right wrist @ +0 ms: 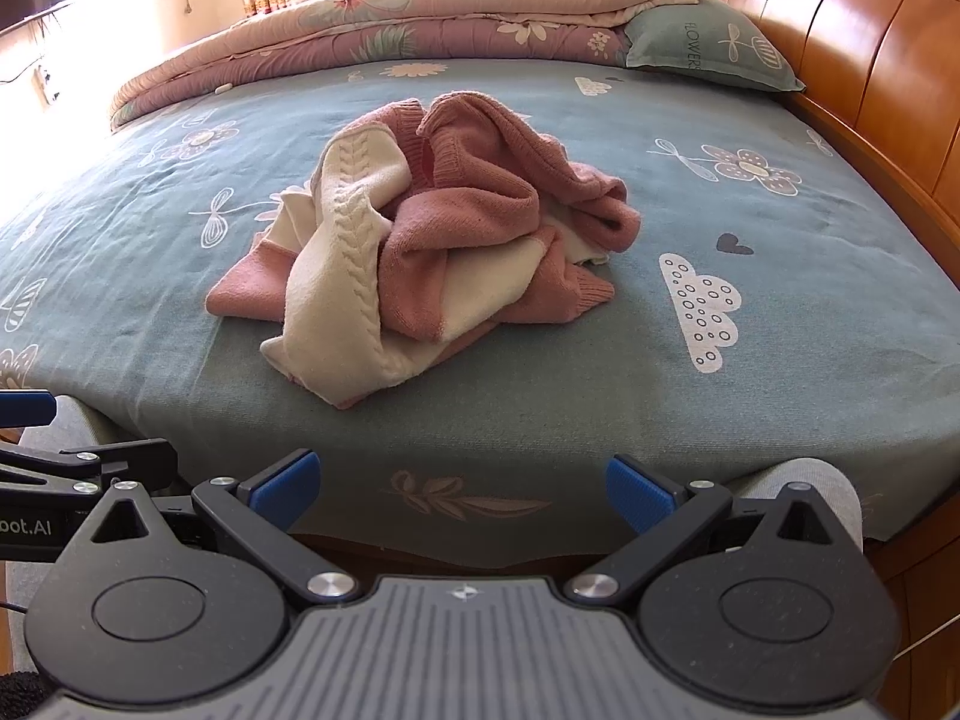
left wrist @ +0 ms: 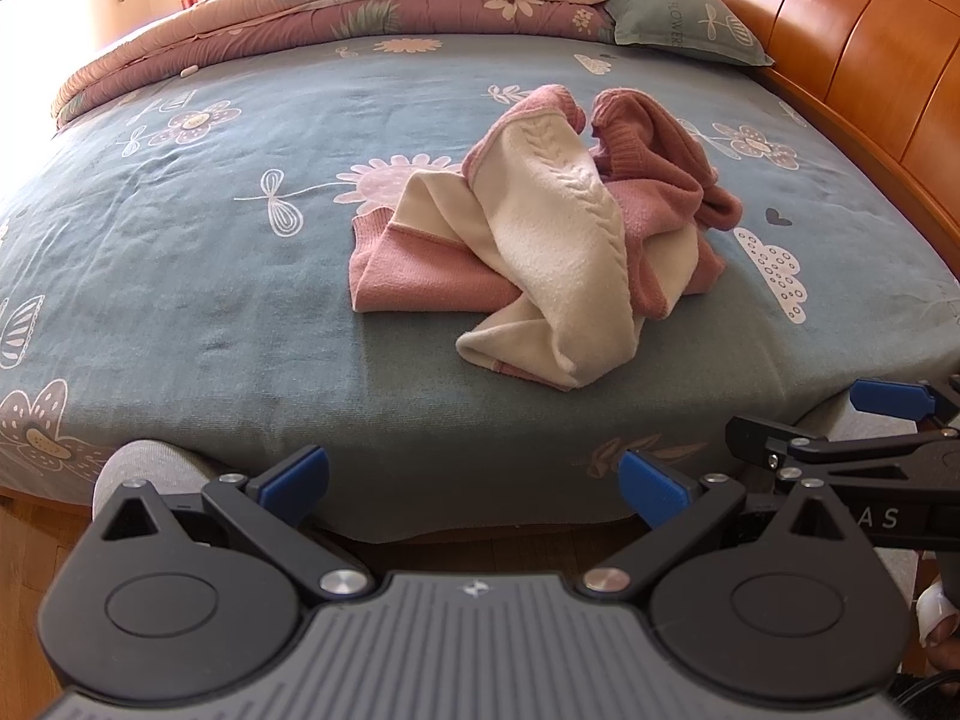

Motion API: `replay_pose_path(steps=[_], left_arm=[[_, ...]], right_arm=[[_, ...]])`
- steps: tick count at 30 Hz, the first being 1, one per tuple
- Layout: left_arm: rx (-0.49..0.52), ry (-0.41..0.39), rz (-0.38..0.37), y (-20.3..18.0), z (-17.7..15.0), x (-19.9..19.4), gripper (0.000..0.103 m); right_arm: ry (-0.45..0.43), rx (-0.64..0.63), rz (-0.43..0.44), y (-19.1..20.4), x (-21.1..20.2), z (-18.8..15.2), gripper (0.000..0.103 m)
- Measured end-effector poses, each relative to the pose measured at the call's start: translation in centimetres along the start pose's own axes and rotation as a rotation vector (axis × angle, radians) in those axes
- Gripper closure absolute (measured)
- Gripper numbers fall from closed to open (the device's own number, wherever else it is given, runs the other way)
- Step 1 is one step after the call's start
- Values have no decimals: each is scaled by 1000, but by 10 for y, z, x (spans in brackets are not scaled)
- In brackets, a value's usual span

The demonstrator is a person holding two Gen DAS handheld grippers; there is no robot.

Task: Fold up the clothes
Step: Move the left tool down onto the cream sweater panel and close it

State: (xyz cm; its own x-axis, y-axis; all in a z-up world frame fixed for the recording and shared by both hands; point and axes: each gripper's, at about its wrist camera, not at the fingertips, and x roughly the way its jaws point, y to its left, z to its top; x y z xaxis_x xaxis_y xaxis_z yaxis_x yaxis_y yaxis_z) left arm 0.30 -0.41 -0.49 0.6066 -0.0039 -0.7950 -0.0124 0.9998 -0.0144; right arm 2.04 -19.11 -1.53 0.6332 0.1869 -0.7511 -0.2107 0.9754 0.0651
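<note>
A crumpled pink and cream knitted sweater [left wrist: 540,228] [right wrist: 420,252] lies in a heap on the blue-grey flowered bedsheet [left wrist: 210,276] [right wrist: 750,372], near the bed's front edge. My left gripper [left wrist: 474,483] hangs open below and in front of that edge, short of the sweater, with nothing between its blue fingertips. My right gripper [right wrist: 462,489] is likewise open and empty, at about the same distance from the heap. In the left wrist view the right gripper [left wrist: 888,420] shows at the right border.
A folded pink floral quilt [left wrist: 360,6] [right wrist: 420,12] and a grey-green pillow [left wrist: 684,24] [right wrist: 708,48] lie at the far end of the bed. A wooden headboard [left wrist: 840,48] [right wrist: 852,60] runs along the right. A person's grey-clad knees [left wrist: 150,468] [right wrist: 822,492] press against the bed's edge.
</note>
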Motion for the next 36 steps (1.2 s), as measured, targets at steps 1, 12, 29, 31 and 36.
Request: replay_pose_path(steps=[1, 12, 29, 31, 36], left_arm=[[-1, -1, -1, 0, 1, 0, 1], [40, -21, -13, -8, 28, 16, 1], [88, 89, -62, -27, 78, 93, 1], [96, 103, -50, -28, 83, 103, 1], [95, 148, -53, -18, 96, 126, 0]], right_arm=[[-2, -1, 0, 0, 0, 1, 0], [-29, 21, 0, -12, 13, 18, 0], [90, 116, -1, -43, 74, 35, 0], [94, 117, -7, -45, 78, 38, 0], [112, 131, -25, -54, 90, 42, 0]])
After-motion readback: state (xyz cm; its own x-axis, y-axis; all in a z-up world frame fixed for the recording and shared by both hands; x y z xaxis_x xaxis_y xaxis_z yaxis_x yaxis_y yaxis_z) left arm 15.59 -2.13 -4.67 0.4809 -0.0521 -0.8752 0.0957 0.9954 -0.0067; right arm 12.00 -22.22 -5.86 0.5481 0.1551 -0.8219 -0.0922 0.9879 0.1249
